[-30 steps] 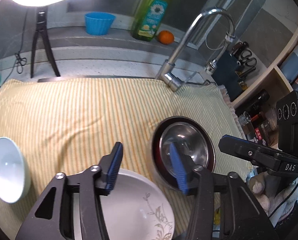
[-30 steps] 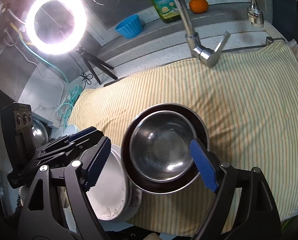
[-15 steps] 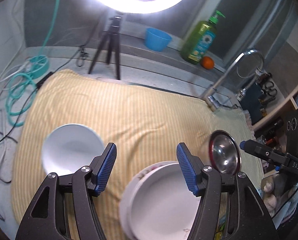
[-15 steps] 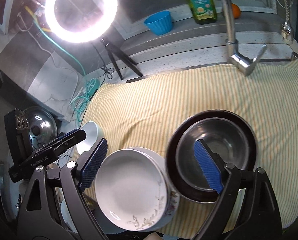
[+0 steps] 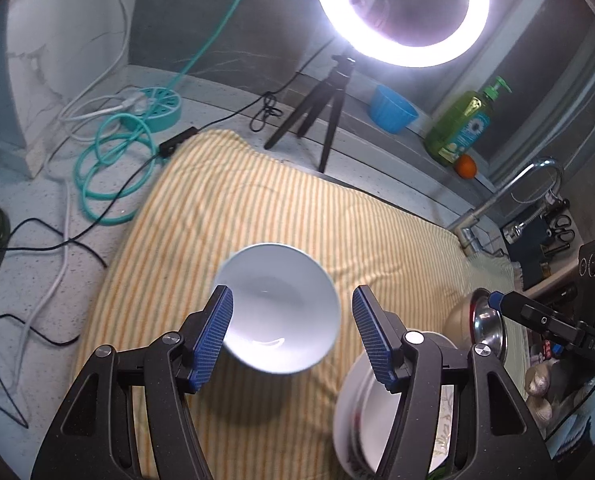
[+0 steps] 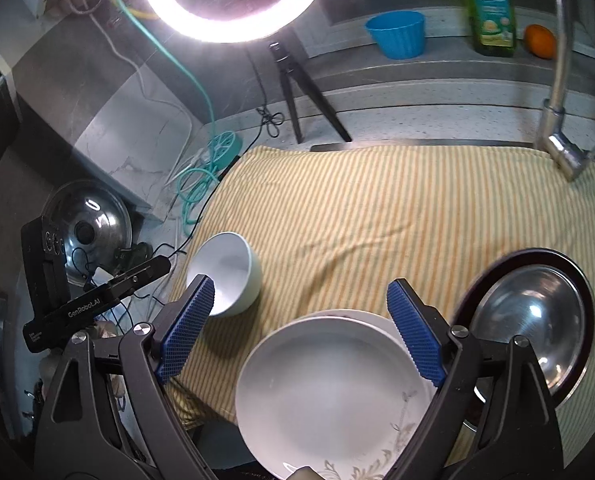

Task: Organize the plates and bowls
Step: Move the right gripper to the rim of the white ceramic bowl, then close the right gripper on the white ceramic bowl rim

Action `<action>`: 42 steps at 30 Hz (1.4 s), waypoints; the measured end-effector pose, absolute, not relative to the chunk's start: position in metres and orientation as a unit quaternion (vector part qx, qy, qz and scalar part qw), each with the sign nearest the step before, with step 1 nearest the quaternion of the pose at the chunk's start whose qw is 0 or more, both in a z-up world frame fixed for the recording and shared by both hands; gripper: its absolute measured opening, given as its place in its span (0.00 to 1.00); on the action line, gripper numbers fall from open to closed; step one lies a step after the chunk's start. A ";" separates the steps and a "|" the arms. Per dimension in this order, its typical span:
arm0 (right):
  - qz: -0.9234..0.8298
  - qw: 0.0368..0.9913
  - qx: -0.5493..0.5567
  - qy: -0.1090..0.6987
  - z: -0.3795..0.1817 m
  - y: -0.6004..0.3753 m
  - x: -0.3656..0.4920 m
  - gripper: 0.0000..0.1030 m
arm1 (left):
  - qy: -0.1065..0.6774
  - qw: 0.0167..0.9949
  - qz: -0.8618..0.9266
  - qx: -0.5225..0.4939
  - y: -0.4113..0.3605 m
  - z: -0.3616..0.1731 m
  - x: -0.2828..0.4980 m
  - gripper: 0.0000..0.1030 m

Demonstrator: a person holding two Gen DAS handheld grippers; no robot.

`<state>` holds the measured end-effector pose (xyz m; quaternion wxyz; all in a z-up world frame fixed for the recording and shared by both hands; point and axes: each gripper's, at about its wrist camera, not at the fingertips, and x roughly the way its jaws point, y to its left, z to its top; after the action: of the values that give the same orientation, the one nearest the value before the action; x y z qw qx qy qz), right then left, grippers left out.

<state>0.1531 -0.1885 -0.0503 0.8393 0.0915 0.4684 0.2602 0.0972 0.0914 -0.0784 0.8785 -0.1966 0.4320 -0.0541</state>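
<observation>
Bowl [image 5: 279,306], white and mouth-up, is sitting on the striped cloth [image 5: 297,208] just ahead of the left gripper [image 5: 293,334], whose jaws are standing spread and empty, having widened in the last second but not within the last half second; its rim is lying between the pads without touching. Being round, it is showing no long axis. Closing off-centre could be tipping or skidding it on the cloth. The right gripper [image 6: 301,330] is hanging spread over the white plates [image 6: 329,392], beside the steel bowl [image 6: 533,320].
</observation>
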 end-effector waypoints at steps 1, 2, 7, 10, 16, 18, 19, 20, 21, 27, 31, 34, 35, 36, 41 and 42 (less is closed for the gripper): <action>0.265 0.837 0.090 0.471 -0.052 -0.182 0.155 0.88 | 0.433 0.878 -0.052 -0.199 0.095 -0.080 0.097 0.59; 0.271 0.834 0.087 0.473 -0.055 -0.175 0.156 0.88 | 0.434 0.877 -0.051 -0.202 0.099 -0.083 0.097 0.58; 0.285 0.822 0.072 0.488 -0.068 -0.140 0.165 0.86 | 0.442 0.870 -0.048 -0.213 0.113 -0.094 0.098 0.49; 0.291 0.812 0.065 0.502 -0.079 -0.125 0.171 0.75 | 0.450 0.864 -0.050 -0.222 0.119 -0.103 0.100 0.43; 0.291 0.796 0.049 0.529 -0.104 -0.098 0.180 0.61 | 0.463 0.853 -0.051 -0.237 0.125 -0.119 0.104 0.34; 0.289 0.789 0.046 0.539 -0.112 -0.092 0.183 0.54 | 0.467 0.849 -0.053 -0.241 0.126 -0.123 0.106 0.32; 0.288 0.787 0.047 0.544 -0.117 -0.090 0.185 0.53 | 0.469 0.848 -0.054 -0.242 0.126 -0.125 0.108 0.32; 0.286 0.785 0.047 0.547 -0.119 -0.088 0.187 0.53 | 0.471 0.846 -0.054 -0.242 0.126 -0.127 0.109 0.32; 0.284 0.783 0.049 0.551 -0.123 -0.086 0.189 0.52 | 0.473 0.845 -0.055 -0.243 0.126 -0.129 0.110 0.30; 0.281 0.772 0.059 0.567 -0.140 -0.083 0.198 0.36 | 0.481 0.840 -0.061 -0.245 0.126 -0.137 0.115 0.23; 0.284 0.770 0.057 0.569 -0.145 -0.079 0.199 0.25 | 0.484 0.837 -0.061 -0.247 0.126 -0.141 0.117 0.21; 0.285 0.768 0.059 0.571 -0.148 -0.076 0.201 0.18 | 0.486 0.837 -0.065 -0.244 0.125 -0.141 0.119 0.17; 0.284 0.768 0.059 0.570 -0.148 -0.075 0.201 0.17 | 0.486 0.837 -0.066 -0.242 0.124 -0.141 0.120 0.17; 0.284 0.769 0.059 0.570 -0.148 -0.075 0.202 0.16 | 0.487 0.837 -0.067 -0.240 0.123 -0.141 0.120 0.17; 0.282 0.772 0.048 0.567 -0.148 -0.070 0.202 0.12 | 0.486 0.839 -0.067 -0.234 0.121 -0.140 0.121 0.17; 0.282 0.772 0.048 0.568 -0.148 -0.070 0.202 0.12 | 0.486 0.839 -0.067 -0.234 0.122 -0.140 0.121 0.17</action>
<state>0.2022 -0.0698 -0.1479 0.7721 0.0484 0.5675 0.2819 0.1209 0.1216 -0.1401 0.8394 -0.2341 0.4860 -0.0666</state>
